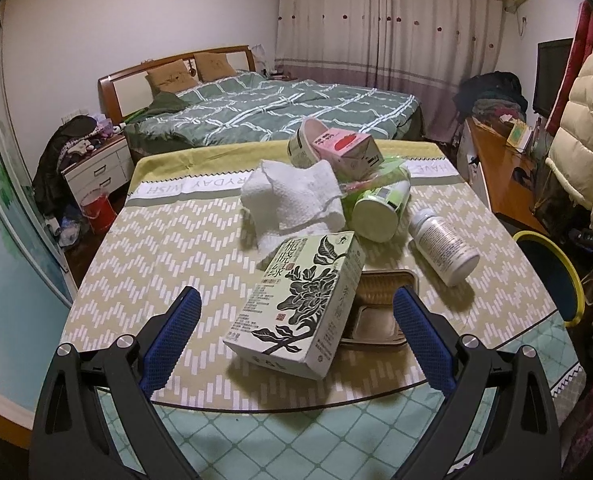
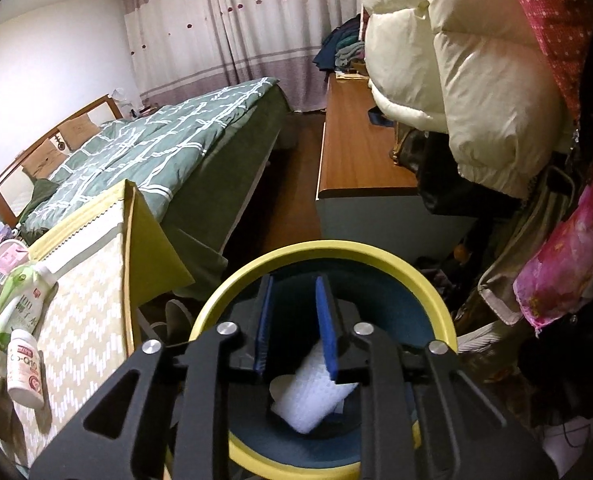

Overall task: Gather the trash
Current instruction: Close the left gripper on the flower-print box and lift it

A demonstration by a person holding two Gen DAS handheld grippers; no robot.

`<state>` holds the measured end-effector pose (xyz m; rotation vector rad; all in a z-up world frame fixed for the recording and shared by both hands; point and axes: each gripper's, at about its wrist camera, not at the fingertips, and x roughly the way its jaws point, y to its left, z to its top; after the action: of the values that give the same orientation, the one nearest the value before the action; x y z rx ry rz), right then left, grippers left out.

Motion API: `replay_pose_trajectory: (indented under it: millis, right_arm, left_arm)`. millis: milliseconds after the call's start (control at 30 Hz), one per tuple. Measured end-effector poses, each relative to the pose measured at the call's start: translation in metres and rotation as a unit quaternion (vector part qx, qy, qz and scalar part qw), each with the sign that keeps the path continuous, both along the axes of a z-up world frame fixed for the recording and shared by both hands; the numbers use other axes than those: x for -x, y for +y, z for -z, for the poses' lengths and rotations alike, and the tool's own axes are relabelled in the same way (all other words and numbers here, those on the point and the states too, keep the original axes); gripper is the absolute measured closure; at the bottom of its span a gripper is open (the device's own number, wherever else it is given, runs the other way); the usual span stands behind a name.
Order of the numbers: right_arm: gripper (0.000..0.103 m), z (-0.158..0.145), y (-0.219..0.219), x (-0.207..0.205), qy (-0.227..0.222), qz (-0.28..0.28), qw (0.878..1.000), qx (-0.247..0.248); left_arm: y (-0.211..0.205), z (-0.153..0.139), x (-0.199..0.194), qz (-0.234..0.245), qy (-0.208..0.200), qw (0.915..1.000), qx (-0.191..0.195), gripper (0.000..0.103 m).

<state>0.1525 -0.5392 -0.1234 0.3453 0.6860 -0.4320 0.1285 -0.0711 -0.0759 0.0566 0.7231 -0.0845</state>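
My left gripper (image 1: 296,300) is open above the table's near edge, its blue pads on either side of a green tea box (image 1: 296,304) without touching it. Behind the box lie a crumpled white paper towel (image 1: 292,196), a green bottle (image 1: 380,208), a white pill bottle (image 1: 444,246), a pink carton (image 1: 346,150), a cup (image 1: 302,146) and a brown tray (image 1: 376,312). My right gripper (image 2: 294,284) is open over the yellow-rimmed blue bin (image 2: 320,248). A white paper wad (image 2: 312,396) lies in the bin below the fingers.
The table (image 1: 176,240) has a zigzag cloth. The bin (image 1: 552,276) stands off its right edge. A bed (image 1: 280,108) lies behind, a wooden cabinet (image 2: 356,148) and hanging coats (image 2: 476,72) to the right, a nightstand (image 1: 96,168) and red bucket (image 1: 94,208) to the left.
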Motion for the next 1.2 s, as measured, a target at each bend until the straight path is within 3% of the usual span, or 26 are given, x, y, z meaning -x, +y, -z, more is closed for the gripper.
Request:
replay_pose_trajectory:
  millis: [267, 533, 967, 1100, 1200]
  right_arm:
    - [0.076, 0.002, 0.014, -0.003, 0.008, -0.014, 1.0, 0.004]
    - [0.073, 0.001, 0.027, -0.009, 0.014, -0.022, 1.0, 0.012]
    - [0.073, 0.007, 0.041, -0.017, 0.023, -0.037, 0.999, 0.013]
    - [0.072, 0.008, 0.041, -0.016, 0.024, -0.036, 0.999, 0.011]
    - [0.072, 0.008, 0.041, -0.013, 0.022, -0.035, 0.999, 0.008]
  left_arm:
    - [0.016, 0.022, -0.045, 0.034, 0.056, 0.9976, 0.024, 0.008]
    - [0.018, 0.045, -0.082, 0.078, 0.121, 0.989, 0.036, 0.008]
    - [0.014, 0.062, -0.113, 0.114, 0.173, 0.9764, 0.061, 0.008]
    - [0.01, 0.066, -0.115, 0.127, 0.186, 0.9718, 0.071, 0.023]
    - [0.007, 0.065, -0.114, 0.116, 0.182, 0.9746, 0.06, 0.025]
